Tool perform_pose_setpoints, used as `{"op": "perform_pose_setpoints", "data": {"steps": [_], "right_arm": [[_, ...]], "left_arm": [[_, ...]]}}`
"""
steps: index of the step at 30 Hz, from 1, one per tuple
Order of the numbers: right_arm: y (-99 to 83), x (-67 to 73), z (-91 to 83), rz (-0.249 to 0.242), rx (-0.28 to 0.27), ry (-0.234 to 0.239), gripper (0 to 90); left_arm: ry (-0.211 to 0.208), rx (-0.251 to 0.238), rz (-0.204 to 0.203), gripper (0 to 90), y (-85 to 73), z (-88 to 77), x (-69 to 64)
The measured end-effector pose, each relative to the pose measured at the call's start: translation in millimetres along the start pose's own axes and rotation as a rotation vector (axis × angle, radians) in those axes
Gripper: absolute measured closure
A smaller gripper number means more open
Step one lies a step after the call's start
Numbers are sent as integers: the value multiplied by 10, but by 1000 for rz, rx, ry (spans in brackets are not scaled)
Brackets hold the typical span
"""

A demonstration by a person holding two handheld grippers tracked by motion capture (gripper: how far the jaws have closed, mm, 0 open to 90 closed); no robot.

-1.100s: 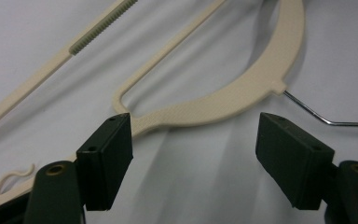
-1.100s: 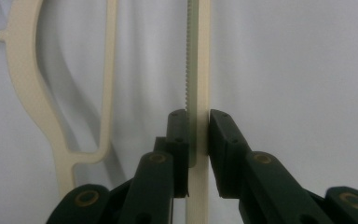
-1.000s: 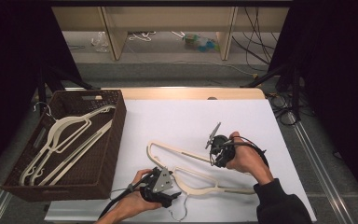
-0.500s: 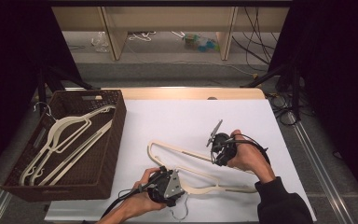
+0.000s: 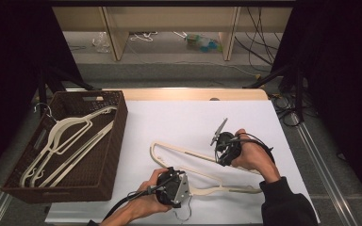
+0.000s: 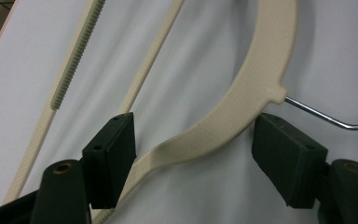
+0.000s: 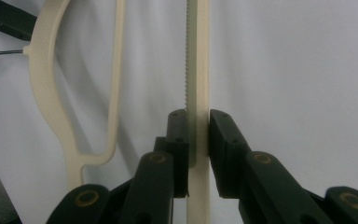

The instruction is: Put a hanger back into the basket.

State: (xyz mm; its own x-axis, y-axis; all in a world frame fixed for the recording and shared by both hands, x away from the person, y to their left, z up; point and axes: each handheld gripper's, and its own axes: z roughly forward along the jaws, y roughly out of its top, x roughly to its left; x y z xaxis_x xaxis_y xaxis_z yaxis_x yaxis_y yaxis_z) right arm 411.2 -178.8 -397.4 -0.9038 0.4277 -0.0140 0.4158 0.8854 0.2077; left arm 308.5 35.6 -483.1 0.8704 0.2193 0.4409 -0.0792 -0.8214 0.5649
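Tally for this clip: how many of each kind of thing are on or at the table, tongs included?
Cream hangers: 3, two in the basket, one on the table
Brown wicker basket: 1
Tongs: 2, left tongs, right tongs
Total: 6

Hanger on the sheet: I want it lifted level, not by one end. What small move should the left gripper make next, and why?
Probably close the left gripper. Its jaws stand open astride the hanger's curved shoulder beside the wire hook, pads not touching, while the right gripper is shut on the notched bar.
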Motion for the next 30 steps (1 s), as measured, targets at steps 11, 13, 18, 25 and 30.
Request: {"op": "perform_pose_setpoints", "data": {"steps": [11, 13, 18, 25, 30], "right_arm": [[-107, -101, 10, 15, -28, 33, 787], [-128, -121, 4, 15, -34, 46, 787], [-147, -137, 25, 22, -29, 56, 786], [-180, -159, 83, 18, -39, 101, 787], [-209, -179, 112, 21, -48, 126, 786]], "left_arm": [[-1, -102, 46, 345, 21, -66, 9], [-17, -124, 52, 383, 17, -69, 6], [-62, -157, 80, 451, 21, -85, -1], [-103, -168, 122, 536, 20, -91, -12], [-117, -195, 143, 590, 27, -121, -21]]}}
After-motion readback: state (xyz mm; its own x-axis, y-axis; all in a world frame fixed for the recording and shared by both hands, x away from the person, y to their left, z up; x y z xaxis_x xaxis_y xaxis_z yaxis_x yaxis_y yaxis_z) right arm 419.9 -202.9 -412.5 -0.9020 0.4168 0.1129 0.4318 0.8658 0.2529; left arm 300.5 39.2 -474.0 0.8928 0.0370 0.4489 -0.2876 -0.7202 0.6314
